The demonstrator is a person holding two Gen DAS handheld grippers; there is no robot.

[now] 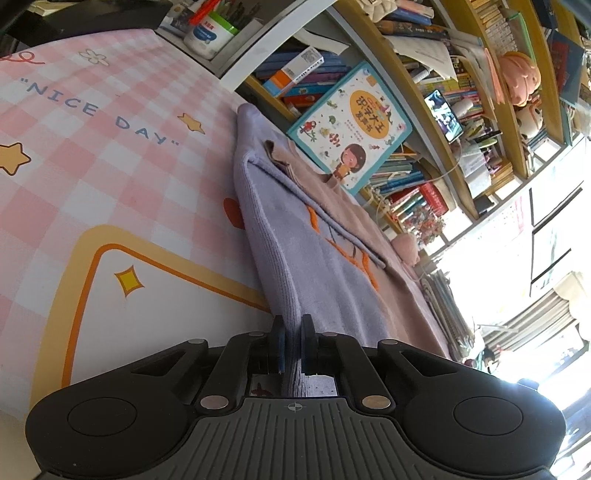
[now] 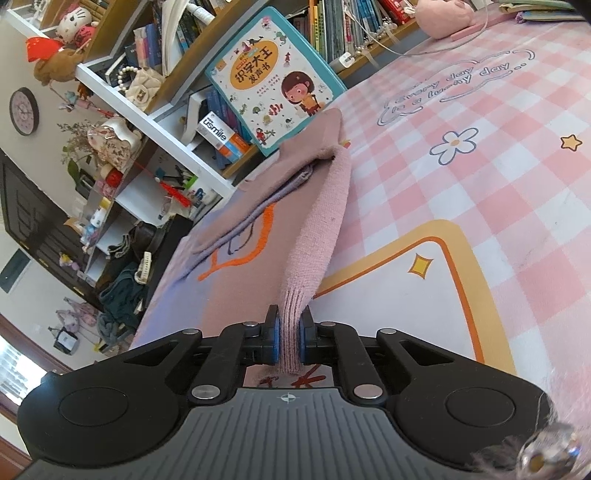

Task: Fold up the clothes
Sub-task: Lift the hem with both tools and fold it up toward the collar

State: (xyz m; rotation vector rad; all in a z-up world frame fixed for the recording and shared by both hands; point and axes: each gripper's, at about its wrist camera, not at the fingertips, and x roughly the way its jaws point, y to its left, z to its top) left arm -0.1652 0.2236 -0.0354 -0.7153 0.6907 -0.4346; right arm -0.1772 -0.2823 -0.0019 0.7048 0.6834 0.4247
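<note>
A knit sweater, half lilac and half dusty pink with orange stitching, lies on the pink checked table cover. In the left wrist view my left gripper is shut on the sweater's lilac hem edge, lifting it off the cover. In the right wrist view my right gripper is shut on the sweater's pink ribbed edge, which rises taut from the cloth. Both sleeves are folded in over the sweater's body.
The checked table cover with stars and lettering spreads around the sweater. A children's book leans at the far edge against full bookshelves. A pink plush and a white cable lie at the back.
</note>
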